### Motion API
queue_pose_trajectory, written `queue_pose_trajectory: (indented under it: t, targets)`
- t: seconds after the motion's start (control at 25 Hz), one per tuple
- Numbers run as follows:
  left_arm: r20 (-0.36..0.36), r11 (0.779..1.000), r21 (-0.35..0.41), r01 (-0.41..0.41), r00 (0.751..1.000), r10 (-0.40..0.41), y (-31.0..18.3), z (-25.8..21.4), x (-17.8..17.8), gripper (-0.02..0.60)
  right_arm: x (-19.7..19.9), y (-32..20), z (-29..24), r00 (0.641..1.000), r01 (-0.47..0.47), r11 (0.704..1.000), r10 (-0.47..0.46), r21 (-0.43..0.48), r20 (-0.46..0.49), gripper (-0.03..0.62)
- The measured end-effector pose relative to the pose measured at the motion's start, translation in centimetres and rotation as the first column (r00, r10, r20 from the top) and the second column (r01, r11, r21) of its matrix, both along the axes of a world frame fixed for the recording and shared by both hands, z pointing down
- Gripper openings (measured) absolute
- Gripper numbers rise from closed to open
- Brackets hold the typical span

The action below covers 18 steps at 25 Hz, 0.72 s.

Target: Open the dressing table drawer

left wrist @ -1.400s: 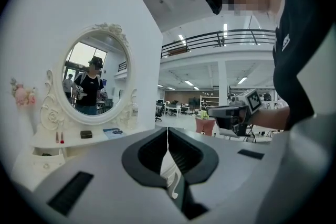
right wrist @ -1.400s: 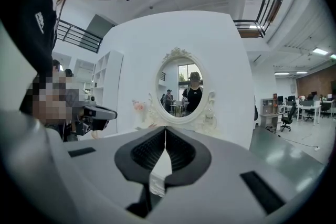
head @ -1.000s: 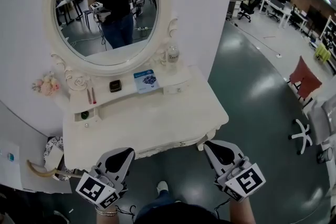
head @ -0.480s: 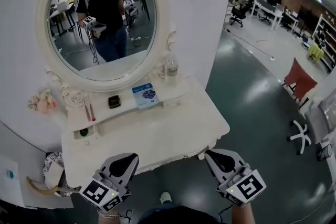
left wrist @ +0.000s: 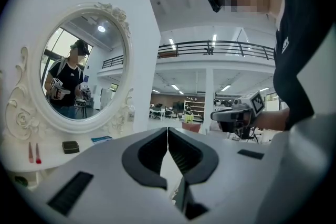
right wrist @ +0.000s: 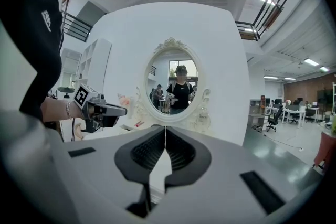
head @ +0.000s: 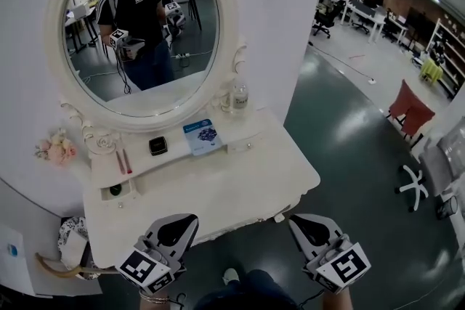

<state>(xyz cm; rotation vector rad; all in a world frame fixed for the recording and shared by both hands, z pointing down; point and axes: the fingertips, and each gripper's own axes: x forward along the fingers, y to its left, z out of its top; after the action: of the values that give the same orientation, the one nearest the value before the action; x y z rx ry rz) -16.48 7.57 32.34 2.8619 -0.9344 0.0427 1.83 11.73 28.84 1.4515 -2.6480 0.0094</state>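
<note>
White dressing table (head: pixel 218 181) against wall under oval mirror (head: pixel 138 25), front drawer (head: pixel 236 225) shut, below the surface edge between both grippers, left gripper (head: pixel 182 223) jaws together on nothing, right gripper (head: pixel 304 223) jaws together on nothing, both near the front edge.

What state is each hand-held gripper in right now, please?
Left hand-held gripper: closed, jaws together, holding nothing.
Right hand-held gripper: closed, jaws together, holding nothing.
</note>
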Motion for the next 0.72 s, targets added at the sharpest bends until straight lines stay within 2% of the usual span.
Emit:
queue_pose_trajectory:
  t: [0.16, 0.4, 0.72]
  targets:
    - [-0.016, 0.999, -0.052, 0.000, 1.000, -0.001, -0.1, 1.2, -0.2, 0.018, 0.9, 0.3, 1.3, 0.999, -0.028, 0.999, 0.027, -0.044, -0.017, 0.018]
    - [-0.012, 0.998, -0.066, 0.012, 1.000, -0.013, -0.9, 1.7, -0.1, 0.018, 1.2, -0.6, 1.5, 0.999, -0.035, 0.998, 0.035, -0.056, 0.004, 0.018]
    - [0.003, 0.997, -0.066, 0.048, 0.999, -0.047, -3.2, 1.7, 0.9, 0.018, 1.9, -4.3, 1.5, 0.999, 0.028, 0.999, -0.027, -0.040, 0.026, 0.018]
